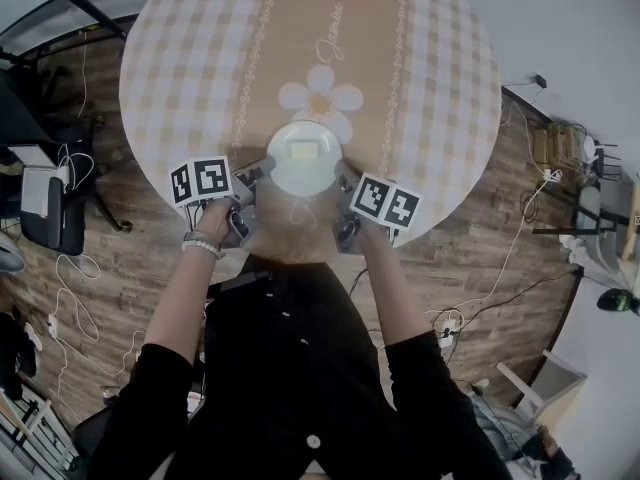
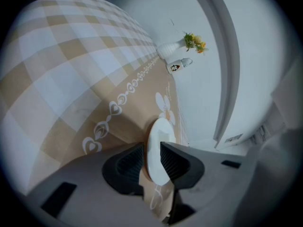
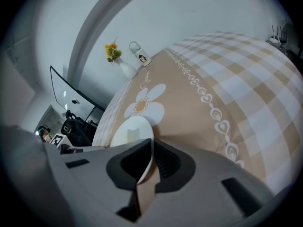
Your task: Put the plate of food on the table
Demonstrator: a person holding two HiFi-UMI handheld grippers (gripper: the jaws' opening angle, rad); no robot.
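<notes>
A white plate (image 1: pixel 303 156) with a pale square piece of food (image 1: pixel 303 149) on it is held over the near edge of the round table (image 1: pixel 200 58). My left gripper (image 1: pixel 262 171) is shut on the plate's left rim (image 2: pixel 157 150). My right gripper (image 1: pixel 346 178) is shut on its right rim (image 3: pixel 135 136). The plate sits just in front of the white flower printed on the tan cloth runner (image 1: pixel 322 96). In both gripper views the rim passes between the dark pads, seen edge-on.
A small white vase with yellow flowers (image 2: pixel 182 46) and a small white bottle (image 2: pixel 179 65) stand at the table's far edge, seen too as vase (image 3: pixel 120 63) and bottle (image 3: pixel 140 55). Chairs, cables and boxes lie on the wood floor (image 1: pixel 480 238) around the table.
</notes>
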